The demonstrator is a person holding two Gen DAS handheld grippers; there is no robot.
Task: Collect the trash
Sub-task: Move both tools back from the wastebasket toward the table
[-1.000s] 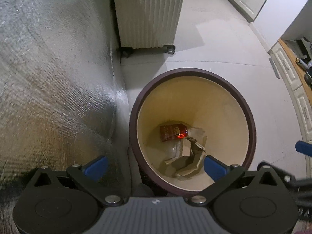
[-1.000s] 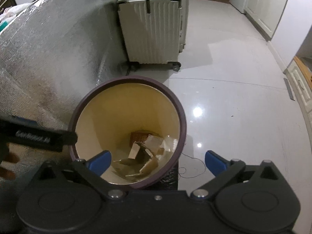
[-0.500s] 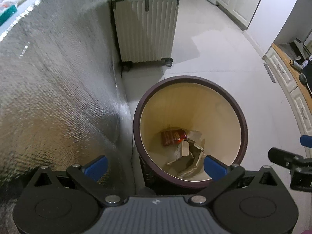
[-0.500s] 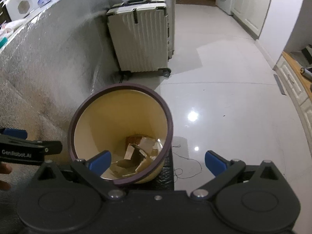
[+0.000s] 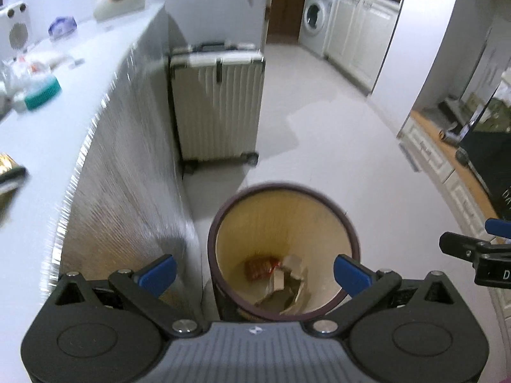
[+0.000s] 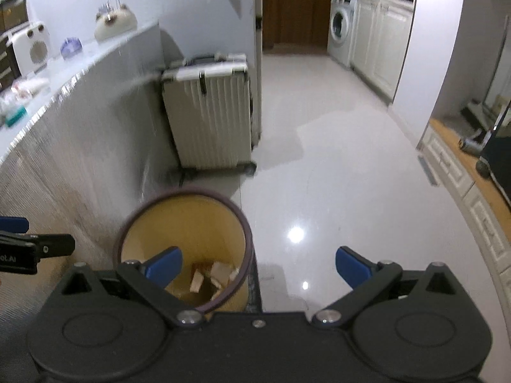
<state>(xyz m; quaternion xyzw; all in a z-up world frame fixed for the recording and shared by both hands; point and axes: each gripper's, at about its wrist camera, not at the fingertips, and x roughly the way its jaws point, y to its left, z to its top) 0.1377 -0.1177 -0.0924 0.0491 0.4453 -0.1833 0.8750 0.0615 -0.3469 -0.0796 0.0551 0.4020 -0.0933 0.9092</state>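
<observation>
A round trash bin (image 5: 319, 217) with a dark rim and cream inside stands on the floor beside the counter; it also shows in the right wrist view (image 6: 179, 220). In it lie a red wrapper (image 5: 260, 266) and crumpled cardboard pieces (image 5: 289, 279), the cardboard also in the right wrist view (image 6: 212, 276). My left gripper (image 5: 254, 269) is open and empty, high above the bin. My right gripper (image 6: 258, 266) is open and empty, above the bin's right side.
A cream ribbed suitcase (image 5: 218, 105) stands on the floor behind the bin. A counter with a foil-covered side (image 5: 127, 172) runs along the left, with a teal brush (image 5: 43, 97) and small items on top. White cabinets and a washing machine (image 5: 314, 19) stand at the back.
Both grippers have risen and drawn back from the bin, which looks smaller and lower. The counter top and the far kitchen have come into view. The jaws stay open.
</observation>
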